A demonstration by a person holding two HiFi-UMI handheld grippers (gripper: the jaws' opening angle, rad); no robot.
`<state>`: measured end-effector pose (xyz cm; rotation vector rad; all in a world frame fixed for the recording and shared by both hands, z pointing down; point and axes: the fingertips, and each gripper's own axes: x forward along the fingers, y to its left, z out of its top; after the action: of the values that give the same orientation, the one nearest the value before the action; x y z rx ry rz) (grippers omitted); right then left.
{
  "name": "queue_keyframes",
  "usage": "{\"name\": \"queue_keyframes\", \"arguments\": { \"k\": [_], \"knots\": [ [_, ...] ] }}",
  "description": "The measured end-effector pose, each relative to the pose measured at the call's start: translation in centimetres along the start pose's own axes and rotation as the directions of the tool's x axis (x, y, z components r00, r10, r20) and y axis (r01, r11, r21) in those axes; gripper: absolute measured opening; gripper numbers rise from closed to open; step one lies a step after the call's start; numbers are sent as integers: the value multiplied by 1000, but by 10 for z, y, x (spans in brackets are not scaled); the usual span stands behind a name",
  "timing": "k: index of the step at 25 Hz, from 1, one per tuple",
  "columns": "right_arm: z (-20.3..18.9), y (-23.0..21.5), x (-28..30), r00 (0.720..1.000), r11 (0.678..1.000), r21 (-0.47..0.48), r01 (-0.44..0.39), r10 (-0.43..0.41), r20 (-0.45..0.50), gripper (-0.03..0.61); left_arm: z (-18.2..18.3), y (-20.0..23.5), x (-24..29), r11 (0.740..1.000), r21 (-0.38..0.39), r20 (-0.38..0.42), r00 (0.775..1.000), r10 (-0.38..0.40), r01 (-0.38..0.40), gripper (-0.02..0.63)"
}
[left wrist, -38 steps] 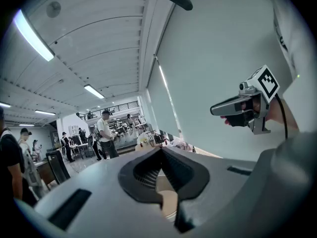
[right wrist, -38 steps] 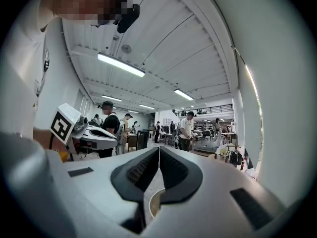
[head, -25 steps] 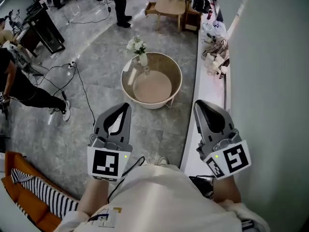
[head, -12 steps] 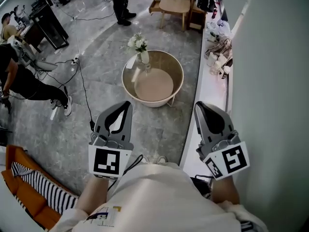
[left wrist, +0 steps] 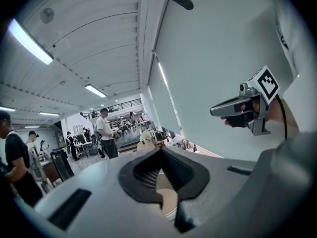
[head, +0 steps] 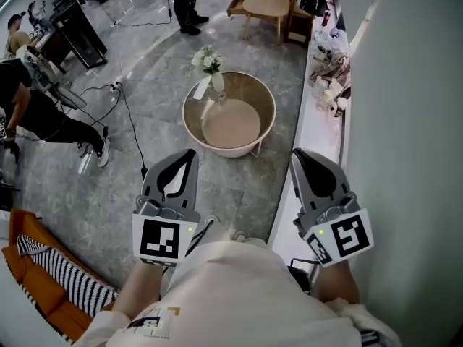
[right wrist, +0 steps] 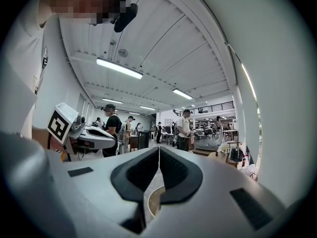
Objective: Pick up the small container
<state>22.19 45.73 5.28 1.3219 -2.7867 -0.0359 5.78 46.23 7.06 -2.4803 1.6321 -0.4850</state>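
My left gripper [head: 189,153] and right gripper [head: 296,155] are held out side by side above the grey floor, both shut with nothing between the jaws. In the left gripper view the dark pads [left wrist: 148,170] meet in front of the round table. The right gripper [left wrist: 237,106] shows to the side there. In the right gripper view the jaws are also pressed together, with the left gripper [right wrist: 94,137] at the left. Several small pale items, containers among them [head: 327,92], lie on the white ledge [head: 311,143] ahead of the right gripper. I cannot tell which one is the small container.
A round glass-topped table [head: 269,103] with a vase of white flowers [head: 208,65] stands ahead on the floor. Cables [head: 126,118] run across the floor at left near a crouching person [head: 32,118]. A wooden table [head: 266,0] stands farther off. A white wall [head: 405,121] closes the right side.
The round table, the ledge and the far wooden table have slid slightly up in the head view. Both grippers keep their places in the picture and stay shut.
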Motion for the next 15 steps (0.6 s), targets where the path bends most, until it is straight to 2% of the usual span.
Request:
{"name": "queue_keyframes", "arguments": {
  "k": [15],
  "knots": [
    [-24, -14, 23, 1000, 1000, -11, 11, -12, -17, 11, -23, -2, 39, 999, 6, -12, 999, -42, 42, 8]
  ]
}}
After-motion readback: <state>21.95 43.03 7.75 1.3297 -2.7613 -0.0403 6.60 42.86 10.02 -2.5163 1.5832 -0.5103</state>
